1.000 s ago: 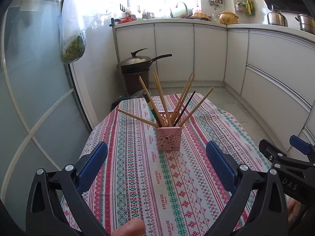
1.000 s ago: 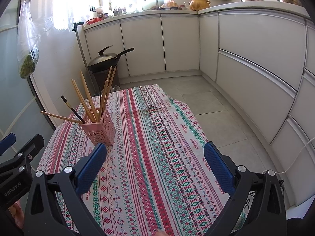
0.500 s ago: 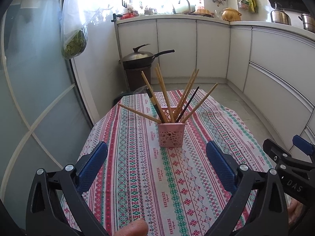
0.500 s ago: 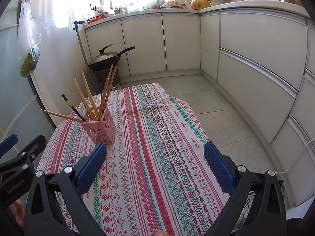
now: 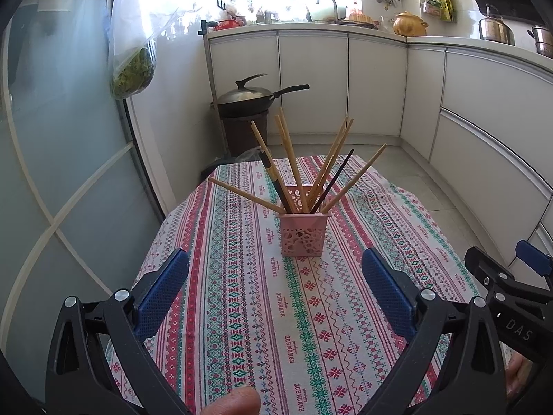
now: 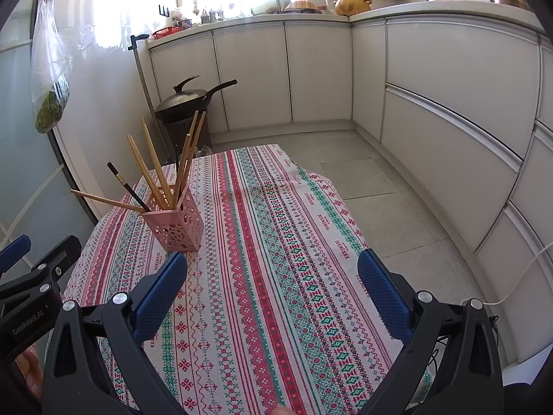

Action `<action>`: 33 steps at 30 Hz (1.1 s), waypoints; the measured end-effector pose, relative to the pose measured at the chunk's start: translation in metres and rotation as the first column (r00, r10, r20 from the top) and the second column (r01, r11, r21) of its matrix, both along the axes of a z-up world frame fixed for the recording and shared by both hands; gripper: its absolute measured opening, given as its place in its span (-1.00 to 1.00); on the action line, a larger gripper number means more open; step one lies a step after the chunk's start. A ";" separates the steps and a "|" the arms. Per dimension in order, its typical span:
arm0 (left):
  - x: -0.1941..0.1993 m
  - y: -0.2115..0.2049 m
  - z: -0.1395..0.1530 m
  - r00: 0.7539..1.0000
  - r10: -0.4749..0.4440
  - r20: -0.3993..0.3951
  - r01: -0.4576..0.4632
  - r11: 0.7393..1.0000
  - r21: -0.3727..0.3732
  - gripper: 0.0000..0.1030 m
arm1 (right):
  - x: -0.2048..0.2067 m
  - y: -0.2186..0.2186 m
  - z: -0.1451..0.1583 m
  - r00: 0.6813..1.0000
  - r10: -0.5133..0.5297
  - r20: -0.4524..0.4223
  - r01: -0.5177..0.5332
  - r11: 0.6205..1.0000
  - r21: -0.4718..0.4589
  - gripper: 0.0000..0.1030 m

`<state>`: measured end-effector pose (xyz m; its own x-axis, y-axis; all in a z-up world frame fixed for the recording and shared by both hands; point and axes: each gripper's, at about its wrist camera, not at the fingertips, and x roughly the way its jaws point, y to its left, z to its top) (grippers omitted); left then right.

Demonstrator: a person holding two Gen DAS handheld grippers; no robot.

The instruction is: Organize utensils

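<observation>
A small kitchen with white cabinets; a table under a striped patterned tablecloth fills the foreground. The left gripper hovers over the table's near edge, jaws spread wide, nothing between them. Straight ahead of it, around the middle of the table, stands the pink holder with chopsticks fanned outward, their long axes leaning up and apart. The right gripper, equally wide and empty, sits toward the near right edge, so the holder lies ahead and to its left; the left looks better lined up for a reach
</observation>
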<state>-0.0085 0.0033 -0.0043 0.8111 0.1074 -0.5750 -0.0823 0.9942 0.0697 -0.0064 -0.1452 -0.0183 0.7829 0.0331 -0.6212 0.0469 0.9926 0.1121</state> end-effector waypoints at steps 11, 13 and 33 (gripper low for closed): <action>0.001 -0.001 -0.002 1.000 0.006 -0.002 -0.006 1.000 0.012 0.86 | 0.001 0.000 -0.001 1.000 0.001 -0.005 -0.001 1.000 0.000 0.87; 0.001 -0.001 -0.003 1.000 0.007 -0.003 -0.007 1.000 0.018 0.86 | 0.001 0.000 -0.001 1.000 0.001 -0.005 -0.001 1.000 -0.001 0.87; -0.005 0.001 0.002 0.999 0.000 0.051 -0.001 1.000 0.026 0.76 | 0.001 0.002 -0.004 1.000 -0.001 -0.016 0.001 1.000 0.002 0.87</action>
